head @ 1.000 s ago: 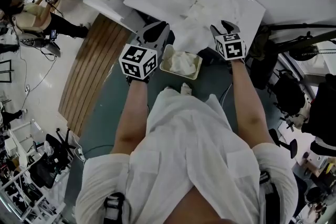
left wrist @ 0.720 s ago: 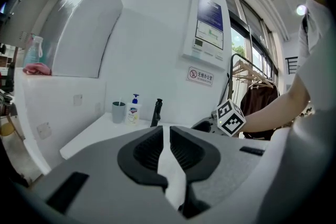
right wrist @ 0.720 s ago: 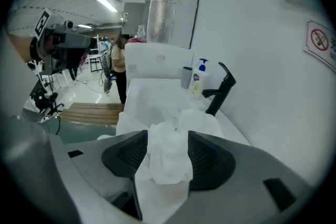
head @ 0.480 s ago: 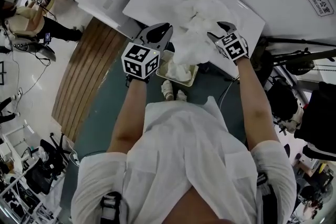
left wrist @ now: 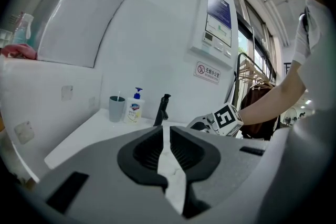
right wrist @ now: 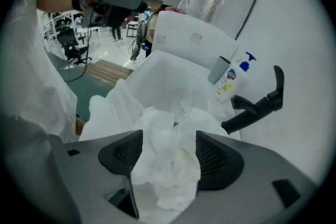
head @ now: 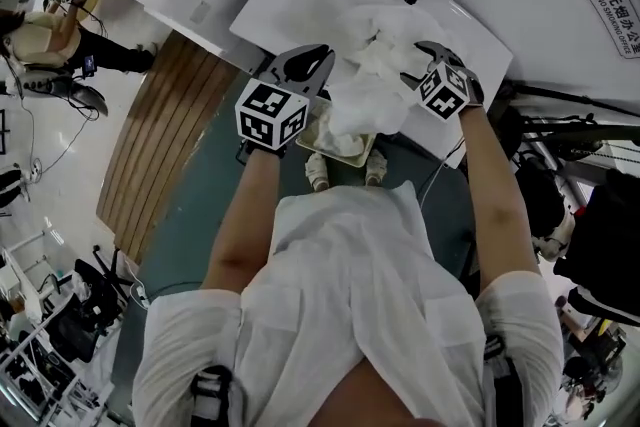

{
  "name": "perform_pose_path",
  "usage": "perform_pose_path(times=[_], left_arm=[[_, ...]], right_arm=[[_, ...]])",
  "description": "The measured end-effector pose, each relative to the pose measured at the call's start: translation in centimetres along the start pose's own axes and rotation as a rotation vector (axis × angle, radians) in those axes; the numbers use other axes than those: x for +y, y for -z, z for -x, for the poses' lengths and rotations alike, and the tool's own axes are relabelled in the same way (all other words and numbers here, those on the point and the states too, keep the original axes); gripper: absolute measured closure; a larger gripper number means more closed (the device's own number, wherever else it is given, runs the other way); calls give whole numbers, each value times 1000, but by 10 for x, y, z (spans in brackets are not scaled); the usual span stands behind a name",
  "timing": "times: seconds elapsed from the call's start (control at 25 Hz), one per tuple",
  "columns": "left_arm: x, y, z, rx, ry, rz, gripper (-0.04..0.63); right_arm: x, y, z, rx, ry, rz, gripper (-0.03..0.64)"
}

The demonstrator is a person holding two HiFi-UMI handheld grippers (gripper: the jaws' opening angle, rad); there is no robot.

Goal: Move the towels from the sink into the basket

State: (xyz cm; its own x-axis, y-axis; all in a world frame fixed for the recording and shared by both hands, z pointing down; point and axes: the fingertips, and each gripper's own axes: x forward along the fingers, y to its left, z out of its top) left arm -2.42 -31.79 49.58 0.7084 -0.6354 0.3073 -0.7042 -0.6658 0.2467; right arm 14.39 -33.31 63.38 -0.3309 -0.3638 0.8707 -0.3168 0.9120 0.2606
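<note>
Right gripper jaws have just been opening and now stand wide apart, with the bunched white towel right between them and the sink just beyond. Left gripper jaws are pretty much together, nothing between them.

The left claw fills the lower half of the view, its jaws nearly together with only a thin slit between the dark ribbed pads. White shows through the slit, but whether it is cloth or the surface is unclear. Beyond the claw, a grey cup, a soap bottle with a blue pump and a black tap stand in a row against the white wall. The right claw hangs just right of the tap, on a bare forearm. A red-ringed sign and a panel hang on the wall above. A pink cloth lies at far left.
</note>
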Motion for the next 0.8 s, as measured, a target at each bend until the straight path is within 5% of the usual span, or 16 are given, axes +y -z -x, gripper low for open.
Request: perform_pose_path(times=[0.44, 0.64, 0.8], left_arm=[[-7, 4, -34, 9, -137, 50, 561], [-10, 13, -37, 19, -191, 69, 561], [-9, 20, -35, 19, -223, 86, 561]], right_arm=[[-10, 21, -51, 35, -92, 382, 276], [-13, 28, -75, 58, -120, 421, 283], [-12, 29, -81, 60, -127, 446, 406]])
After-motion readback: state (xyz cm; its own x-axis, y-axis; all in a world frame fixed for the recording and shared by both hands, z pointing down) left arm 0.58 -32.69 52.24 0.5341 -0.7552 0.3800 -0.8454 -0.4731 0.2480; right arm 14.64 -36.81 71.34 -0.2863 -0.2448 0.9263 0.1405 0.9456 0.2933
